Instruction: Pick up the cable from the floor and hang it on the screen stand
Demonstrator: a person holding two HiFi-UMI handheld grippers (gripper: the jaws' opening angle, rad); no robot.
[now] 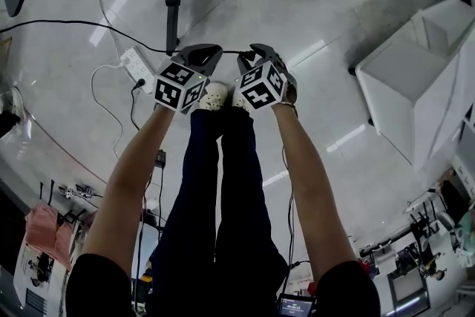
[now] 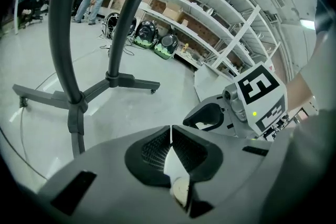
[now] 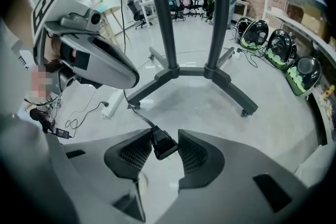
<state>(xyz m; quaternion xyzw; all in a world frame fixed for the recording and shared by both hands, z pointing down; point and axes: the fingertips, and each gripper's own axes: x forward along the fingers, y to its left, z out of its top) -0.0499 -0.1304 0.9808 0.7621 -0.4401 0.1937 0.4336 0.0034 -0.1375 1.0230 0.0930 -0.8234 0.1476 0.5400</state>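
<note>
Cable (image 3: pixel 164 146), one, in right gripper (image 3: pixel 165 135), left gripper (image 2: pixel 171 132) closed, one stand (image 3: pixel 160 13)

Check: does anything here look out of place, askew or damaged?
Nothing damaged or spilled. The right gripper holds the cable plug tilted, and a white power strip lies on the floor by the screen stand.

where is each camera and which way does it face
Head view: head-mounted, facing down at grey floor; forearms, legs, left gripper, right gripper show.
Left gripper view: gripper-mounted, along its shut jaws toward black screen stand; right gripper shows.
Right gripper view: gripper-mounted, along jaws clamping black cable plug; left gripper shows.
Shared: all three show the stand.
</note>
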